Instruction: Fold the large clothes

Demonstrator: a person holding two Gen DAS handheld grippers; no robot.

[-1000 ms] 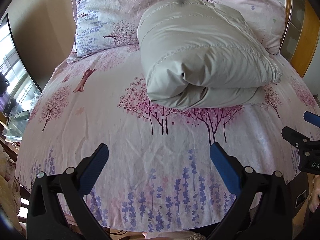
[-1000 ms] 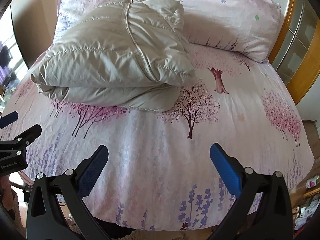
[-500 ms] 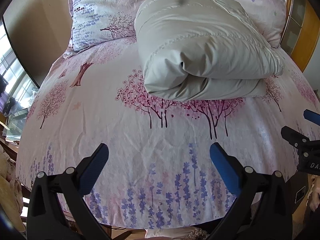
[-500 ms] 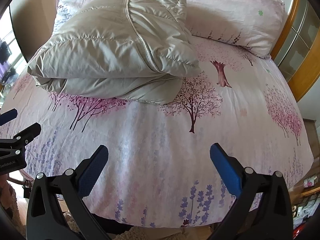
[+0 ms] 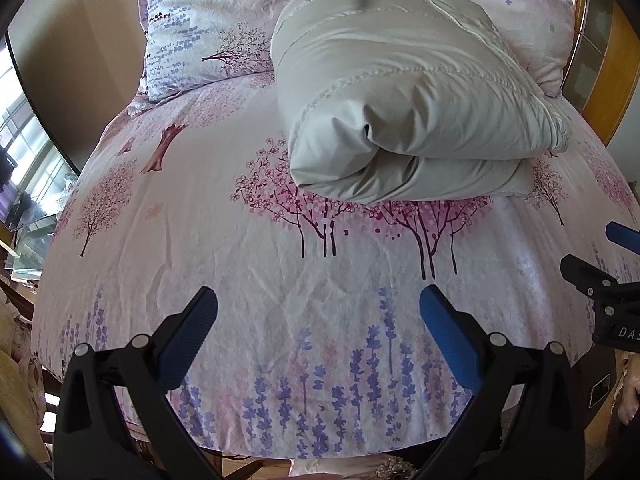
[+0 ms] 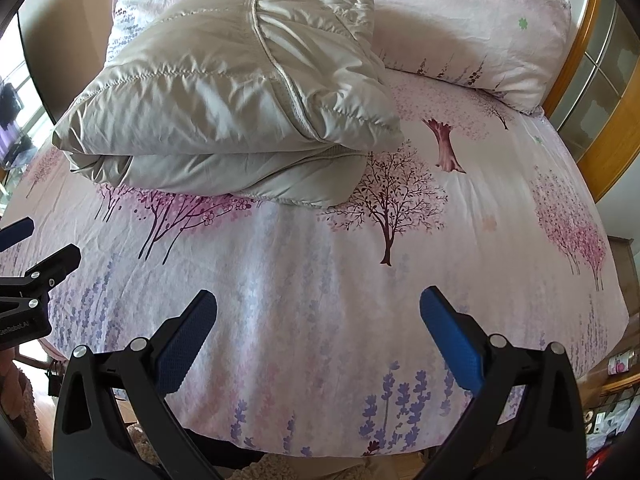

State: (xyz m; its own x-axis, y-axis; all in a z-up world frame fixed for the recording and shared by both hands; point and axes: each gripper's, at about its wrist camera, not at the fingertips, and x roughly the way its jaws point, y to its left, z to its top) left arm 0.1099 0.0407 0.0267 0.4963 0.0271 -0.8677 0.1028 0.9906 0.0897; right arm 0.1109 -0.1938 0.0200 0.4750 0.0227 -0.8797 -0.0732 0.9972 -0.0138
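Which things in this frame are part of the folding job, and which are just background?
Part of the job:
- folded grey padded jacket lying on the bed
- left gripper, open and empty
- right gripper, open and empty

Just there:
- floral bedsheet
- left pillow
- right pillow
- wooden headboard frame
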